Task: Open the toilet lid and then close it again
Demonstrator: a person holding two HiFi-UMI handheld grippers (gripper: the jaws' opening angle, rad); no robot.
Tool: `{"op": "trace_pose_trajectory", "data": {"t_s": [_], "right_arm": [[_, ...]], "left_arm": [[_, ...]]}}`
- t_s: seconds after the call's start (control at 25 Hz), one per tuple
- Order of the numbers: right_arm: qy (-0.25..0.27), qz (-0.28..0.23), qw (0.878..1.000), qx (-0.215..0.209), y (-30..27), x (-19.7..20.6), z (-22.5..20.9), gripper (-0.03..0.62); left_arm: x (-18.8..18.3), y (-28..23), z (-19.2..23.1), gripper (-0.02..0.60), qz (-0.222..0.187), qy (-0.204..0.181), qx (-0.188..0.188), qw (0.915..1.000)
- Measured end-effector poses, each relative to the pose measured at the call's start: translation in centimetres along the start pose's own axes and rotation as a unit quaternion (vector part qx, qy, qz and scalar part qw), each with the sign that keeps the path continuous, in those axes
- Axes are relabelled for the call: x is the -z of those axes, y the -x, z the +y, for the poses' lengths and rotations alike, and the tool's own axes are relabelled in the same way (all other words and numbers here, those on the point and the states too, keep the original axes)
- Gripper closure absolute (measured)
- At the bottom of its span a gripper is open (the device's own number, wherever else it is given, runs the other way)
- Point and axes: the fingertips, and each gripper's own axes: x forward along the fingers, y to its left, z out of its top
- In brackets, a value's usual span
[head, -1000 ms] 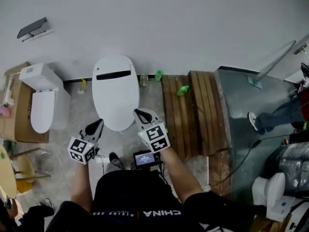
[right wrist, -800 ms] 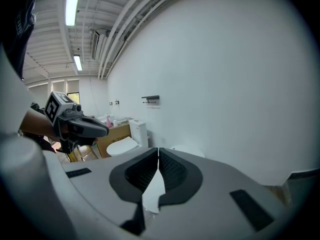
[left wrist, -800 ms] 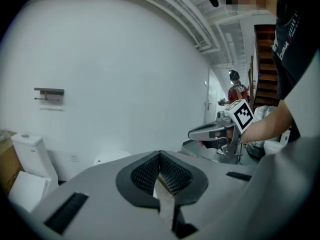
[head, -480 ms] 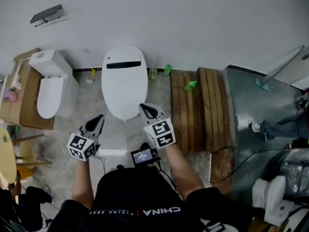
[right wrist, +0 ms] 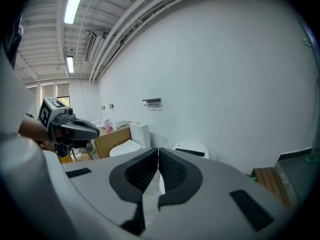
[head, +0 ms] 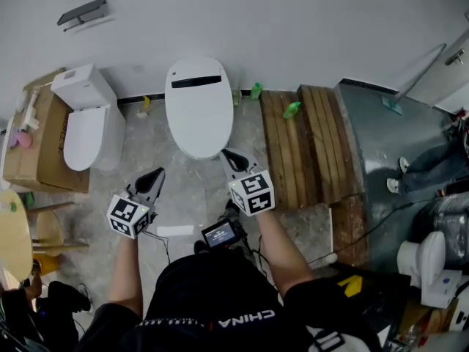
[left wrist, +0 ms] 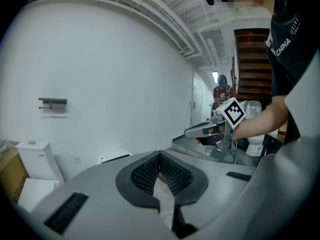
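The white toilet (head: pixel 199 107) stands against the wall with its lid down flat. My right gripper (head: pixel 229 155) is shut and empty, its tip just off the bowl's front right rim. Also shut with nothing in it, my left gripper (head: pixel 154 176) hangs over the floor to the front left of the bowl. In the left gripper view the shut left gripper (left wrist: pixel 160 156) faces the toilet lid (left wrist: pixel 114 157), with the right gripper (left wrist: pixel 205 130) off to its right. From the right gripper (right wrist: pixel 158 154) the same toilet (right wrist: pixel 190 149) lies straight ahead.
A second white toilet (head: pixel 86 127) stands to the left beside a cardboard box (head: pixel 44 138). Wooden pallets (head: pixel 300 141) lie to the right of the bowl, with green bottles (head: pixel 292 109) along the wall. A grey raised platform (head: pixel 381 152) fills the right side.
Both grippers have drawn back from the toilet. The right tip, earlier over the lid's front, now sits off its front edge. The lid stays down.
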Motion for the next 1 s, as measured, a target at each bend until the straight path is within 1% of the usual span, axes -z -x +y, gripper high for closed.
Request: {"op": "trace_pose_trajectory", "data": {"t_s": [0.08,0.2,0.44,0.6,0.84,1.0], "right_arm": [[-0.01,-0.006,1.0,0.015,1.5,0.2,1.9,0.577],[-0.025,-0.007,0.999,0.028,4.1,0.7,4.4,0.577],[-0.025,-0.001,0.999,0.031,8.2,1.2,6.3,0.579],[-0.023,0.002,0.999,0.024,10.3,2.0,6.2,0.578],[-0.021,0.003,1.0,0.009,12.3,2.9,4.8,0.578],[-0.015,0.004,1.0,-0.003,13.6,4.1,3.6,0.579]], "left_arm": [[0.6,2.2,-0.7,0.572,0.001,-0.008,0.008,0.9999],[1.6,5.1,-1.8,0.572,0.005,-0.008,0.017,0.9998],[2.4,7.5,-4.5,0.572,0.004,-0.007,0.019,0.9998],[3.0,7.4,-7.2,0.572,0.008,0.006,0.02,0.9997],[3.3,5.3,-10.6,0.572,0.019,0.003,0.022,0.9996],[2.6,3.6,-12.4,0.572,0.009,0.023,0.009,0.9997]]}}
